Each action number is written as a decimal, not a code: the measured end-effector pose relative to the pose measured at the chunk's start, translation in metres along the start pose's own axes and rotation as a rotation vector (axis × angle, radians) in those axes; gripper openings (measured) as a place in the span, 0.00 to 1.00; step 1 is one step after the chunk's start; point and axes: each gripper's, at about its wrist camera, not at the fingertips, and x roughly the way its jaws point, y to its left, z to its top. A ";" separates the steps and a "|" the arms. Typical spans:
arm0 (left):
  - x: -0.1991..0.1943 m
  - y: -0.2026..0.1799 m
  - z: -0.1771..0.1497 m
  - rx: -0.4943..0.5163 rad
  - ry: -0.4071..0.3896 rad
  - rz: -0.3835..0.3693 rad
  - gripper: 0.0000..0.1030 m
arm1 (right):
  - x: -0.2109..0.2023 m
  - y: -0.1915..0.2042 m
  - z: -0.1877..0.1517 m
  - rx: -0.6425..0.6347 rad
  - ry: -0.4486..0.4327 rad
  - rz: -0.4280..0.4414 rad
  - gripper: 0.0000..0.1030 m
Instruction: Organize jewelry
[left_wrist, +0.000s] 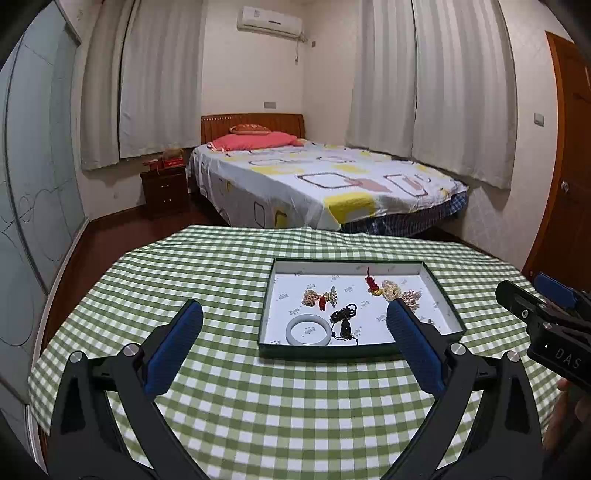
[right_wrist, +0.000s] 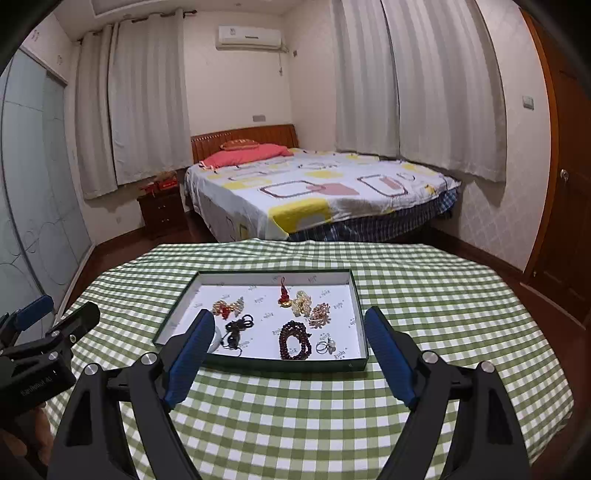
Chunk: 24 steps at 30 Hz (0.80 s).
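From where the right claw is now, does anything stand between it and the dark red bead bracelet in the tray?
Only the tray's low near wall; the dark red bead bracelet lies just behind it. The right claw is open, empty.

Two wrist views: we look forward and down over the surface (left_wrist: 229, 406) from near, left and right; both share the tray (left_wrist: 267, 295) and bed (right_wrist: 332, 192).

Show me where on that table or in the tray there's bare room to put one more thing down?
The checked tablecloth is bare between the tray's near wall and the grippers, and on both sides of the tray. Inside, the far-left corner is free. It is crowded around the dark red beads, ring and pearl cluster.
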 end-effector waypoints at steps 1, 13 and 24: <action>-0.007 0.002 0.000 -0.007 -0.002 -0.001 0.95 | -0.005 0.001 0.000 -0.003 -0.006 0.000 0.79; -0.071 0.014 0.006 -0.020 -0.095 -0.002 0.95 | -0.058 0.008 0.002 -0.035 -0.084 0.011 0.80; -0.085 0.013 0.004 -0.015 -0.116 0.000 0.96 | -0.077 0.009 -0.001 -0.044 -0.123 0.016 0.80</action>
